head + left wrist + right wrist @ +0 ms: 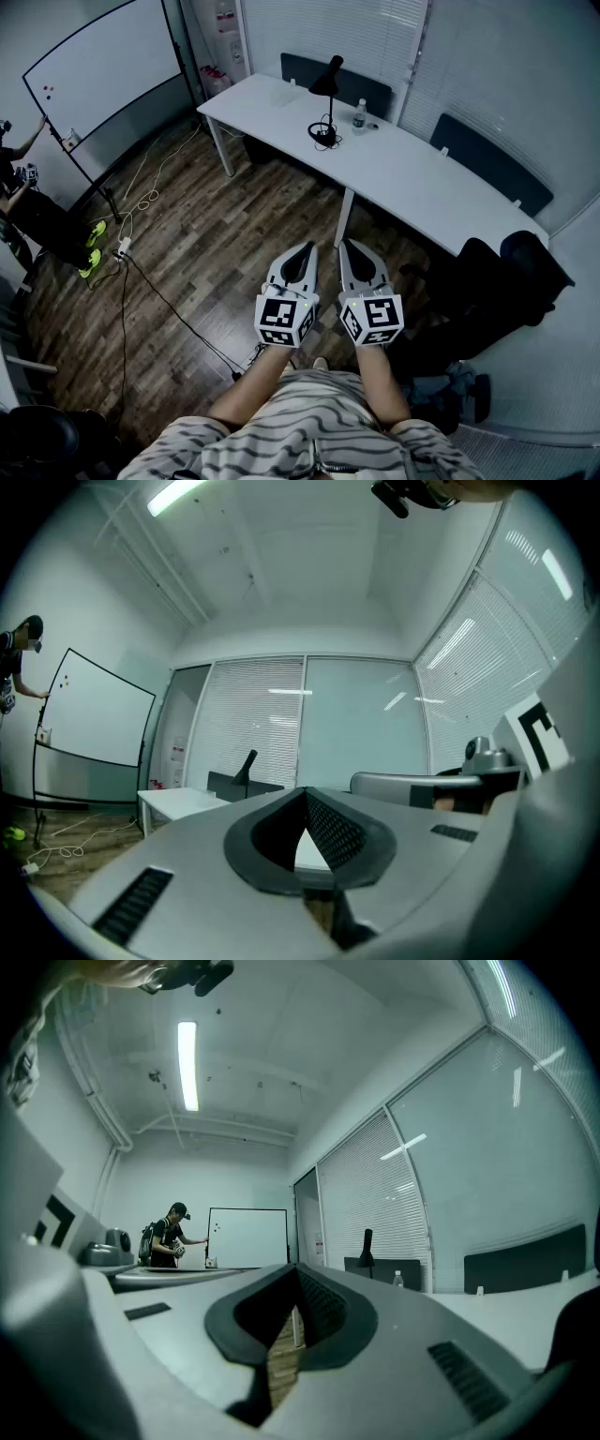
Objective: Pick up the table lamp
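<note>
A black table lamp (pixel 325 98) stands on the long white table (pixel 422 183) near its far left end, cord coiled at its base. My left gripper (pixel 308 247) and right gripper (pixel 345 245) are held level and side by side over the wood floor, well short of the table. Both are shut with nothing between the jaws. The left gripper view shows the lamp (pixel 246 766) far off beyond the closed jaw tips (pixel 305 795). Over the shut jaws (pixel 298 1271) in the right gripper view, the lamp (pixel 367 1247) is small and distant.
A clear water bottle (pixel 359 115) stands just right of the lamp. A black office chair (pixel 502 281) sits at the table's near right. A whiteboard (pixel 103 70), a person (pixel 37 220) and floor cables (pixel 141 272) are at the left.
</note>
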`<state>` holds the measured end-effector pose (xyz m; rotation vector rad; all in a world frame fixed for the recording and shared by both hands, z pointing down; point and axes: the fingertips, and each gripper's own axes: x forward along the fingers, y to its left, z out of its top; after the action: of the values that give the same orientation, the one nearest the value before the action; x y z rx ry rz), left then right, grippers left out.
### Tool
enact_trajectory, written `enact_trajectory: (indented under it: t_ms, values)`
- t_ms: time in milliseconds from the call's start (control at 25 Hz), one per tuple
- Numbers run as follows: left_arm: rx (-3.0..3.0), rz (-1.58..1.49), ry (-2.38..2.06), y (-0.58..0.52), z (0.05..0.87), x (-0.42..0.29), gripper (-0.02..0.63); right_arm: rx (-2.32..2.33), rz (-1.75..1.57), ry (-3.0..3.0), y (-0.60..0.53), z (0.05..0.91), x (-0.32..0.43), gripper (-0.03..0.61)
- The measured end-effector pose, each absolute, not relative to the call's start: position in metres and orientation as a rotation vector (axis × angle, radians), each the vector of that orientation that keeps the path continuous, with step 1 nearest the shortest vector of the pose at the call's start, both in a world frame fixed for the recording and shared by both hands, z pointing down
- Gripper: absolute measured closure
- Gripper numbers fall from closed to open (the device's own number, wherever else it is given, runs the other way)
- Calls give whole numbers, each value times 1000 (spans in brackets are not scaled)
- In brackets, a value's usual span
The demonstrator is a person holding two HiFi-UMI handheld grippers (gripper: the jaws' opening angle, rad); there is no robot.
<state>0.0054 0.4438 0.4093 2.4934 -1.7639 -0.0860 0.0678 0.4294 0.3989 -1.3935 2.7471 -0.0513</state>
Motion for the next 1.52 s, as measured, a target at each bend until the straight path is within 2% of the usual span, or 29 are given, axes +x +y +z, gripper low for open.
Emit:
enact_trajectory:
  t_ms: [800,1120,1520]
  values:
    - [2486,-101,-1809,371,411,55,606,-1355,-61,2751,361,415,117,568]
    - [2470,-100,-1800,313,426,47,606,-1361,-113,2777,310,434,106,568]
    - [2512,-113,-1723,204,425,5,606,-1412,-134,2733,198,424,65,568]
